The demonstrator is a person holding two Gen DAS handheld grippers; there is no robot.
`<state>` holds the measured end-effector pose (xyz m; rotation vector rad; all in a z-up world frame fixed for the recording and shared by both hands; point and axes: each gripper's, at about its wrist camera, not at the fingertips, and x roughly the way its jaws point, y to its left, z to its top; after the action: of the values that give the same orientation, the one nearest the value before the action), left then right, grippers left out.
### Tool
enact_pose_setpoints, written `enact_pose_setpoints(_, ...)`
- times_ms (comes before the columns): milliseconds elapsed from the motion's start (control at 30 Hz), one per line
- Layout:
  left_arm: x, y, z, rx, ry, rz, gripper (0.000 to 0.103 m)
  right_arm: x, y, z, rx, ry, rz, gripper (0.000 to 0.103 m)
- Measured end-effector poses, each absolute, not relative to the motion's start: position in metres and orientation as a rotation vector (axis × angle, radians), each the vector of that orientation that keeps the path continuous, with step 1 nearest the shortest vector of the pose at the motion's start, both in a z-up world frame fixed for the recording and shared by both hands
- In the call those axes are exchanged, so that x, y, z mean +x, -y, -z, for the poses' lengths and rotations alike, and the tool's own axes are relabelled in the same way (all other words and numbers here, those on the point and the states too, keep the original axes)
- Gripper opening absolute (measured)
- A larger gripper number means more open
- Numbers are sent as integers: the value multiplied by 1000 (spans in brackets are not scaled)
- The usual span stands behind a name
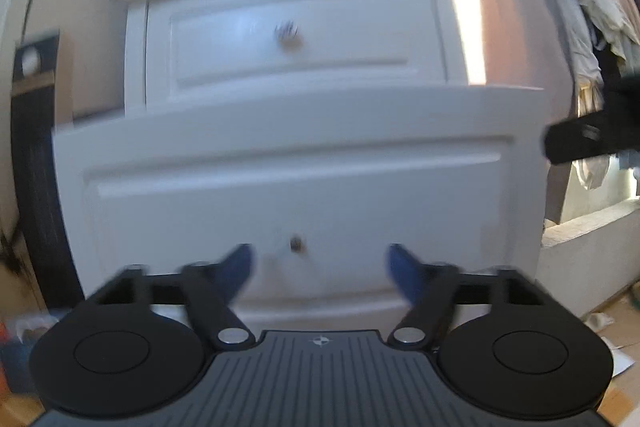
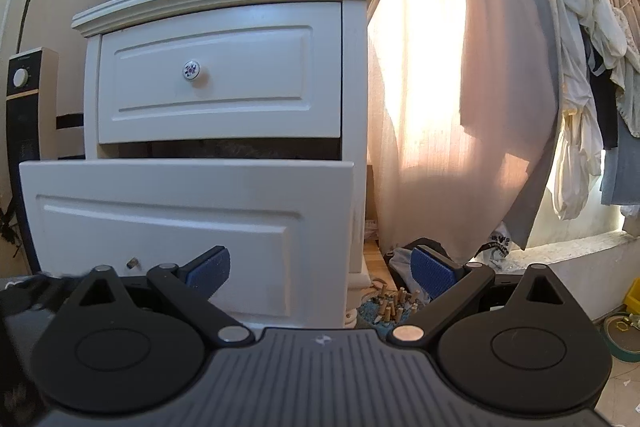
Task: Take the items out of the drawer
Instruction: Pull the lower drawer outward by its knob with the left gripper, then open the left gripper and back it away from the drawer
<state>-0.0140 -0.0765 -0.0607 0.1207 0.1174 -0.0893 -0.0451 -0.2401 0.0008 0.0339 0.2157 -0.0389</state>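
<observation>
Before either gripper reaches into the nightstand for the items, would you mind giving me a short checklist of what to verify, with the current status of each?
1. Lower drawer pulled out: ok, its front stands forward of the cabinet.
2. Upper drawer shut and out of the way: ok.
3. Left gripper open and empty: ok.
4. Right gripper open and empty: ok.
5. Items inside the drawer visible: cannot tell, both cameras sit below its top edge; only a dark gap shows.
6. Lower drawer's knob: not ok, only a bare stub shows.
</observation>
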Motion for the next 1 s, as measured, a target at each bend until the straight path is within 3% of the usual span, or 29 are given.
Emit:
enact_pose_setpoints(33,-16,76,60,119,-115,104,97,-44,241,-2,35,-216,43,103)
enact_pose_setpoints(133,-20,72,53,99,-140,133,103,-39,243,-5,35,-219,58,103)
enact_pose_setpoints(1000,9,5,-87,18,-175,130,103,14,253,-77,39,-203,-26,103)
